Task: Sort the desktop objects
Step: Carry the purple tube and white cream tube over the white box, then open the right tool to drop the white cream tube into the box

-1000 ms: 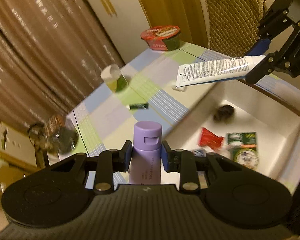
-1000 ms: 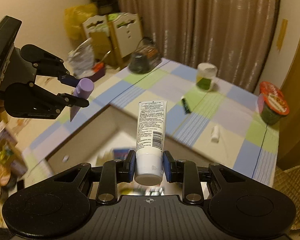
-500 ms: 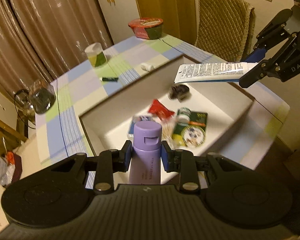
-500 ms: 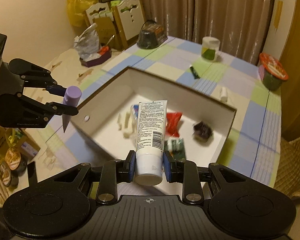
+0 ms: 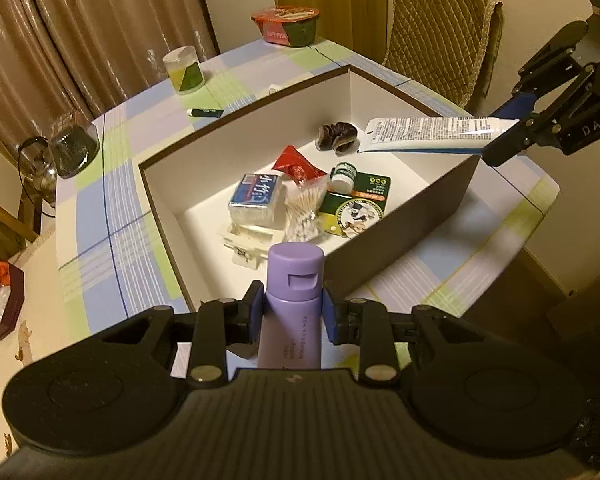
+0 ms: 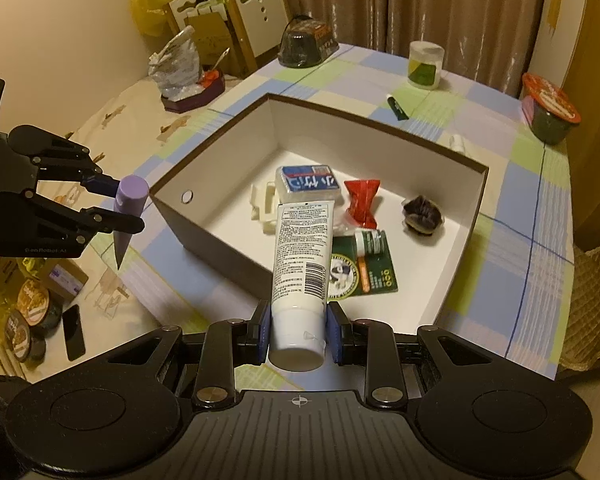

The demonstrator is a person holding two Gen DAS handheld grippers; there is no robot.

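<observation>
Left gripper (image 5: 292,316): black ribbed housing, two round side discs, black linkage arms with silver pivot screws, blue pads.
Right gripper (image 6: 298,330): identical build; small white crosshair mark on housing; faint white lettering on linkage.

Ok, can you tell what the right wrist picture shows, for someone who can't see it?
The right gripper holds a white tube above an open box containing small items. At the left, the left gripper holds a purple tube.
</observation>
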